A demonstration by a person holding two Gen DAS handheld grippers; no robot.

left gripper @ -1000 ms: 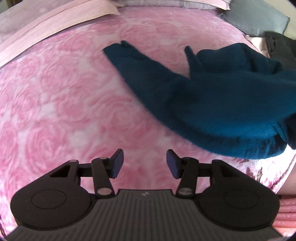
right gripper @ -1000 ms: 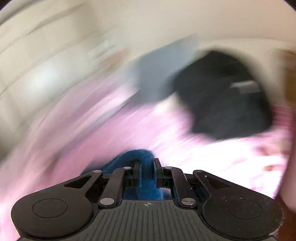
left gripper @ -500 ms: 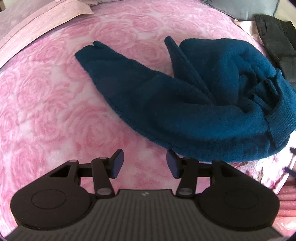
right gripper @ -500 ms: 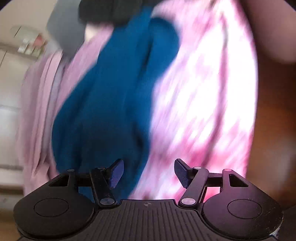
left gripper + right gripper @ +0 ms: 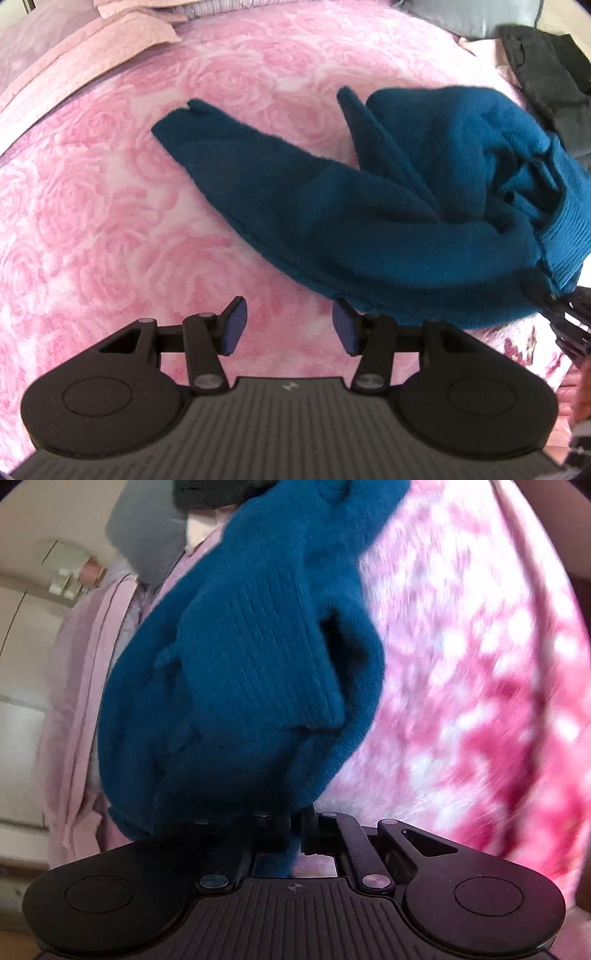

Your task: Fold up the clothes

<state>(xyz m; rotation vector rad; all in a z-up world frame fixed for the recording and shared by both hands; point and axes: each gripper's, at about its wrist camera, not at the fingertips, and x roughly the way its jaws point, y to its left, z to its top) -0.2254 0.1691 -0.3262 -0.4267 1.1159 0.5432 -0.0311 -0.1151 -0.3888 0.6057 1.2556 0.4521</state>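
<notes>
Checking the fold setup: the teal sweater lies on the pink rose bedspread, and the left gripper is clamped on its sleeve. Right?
Not quite. The left gripper is open over the bare pink rose bedspread, gripping nothing, as the left wrist view shows. The teal sweater does lie on the bedspread.

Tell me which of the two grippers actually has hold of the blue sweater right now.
The right gripper: its jaws are shut on the blue sweater at the ribbed hem. The left gripper stands open over the pink rose blanket, nothing between its fingers.

The left gripper (image 5: pixel 288 325) is matte black with blue pads (image 5: pixel 236 317). Silver rivets pin its linkages. A ribbed housing sits behind
</notes>
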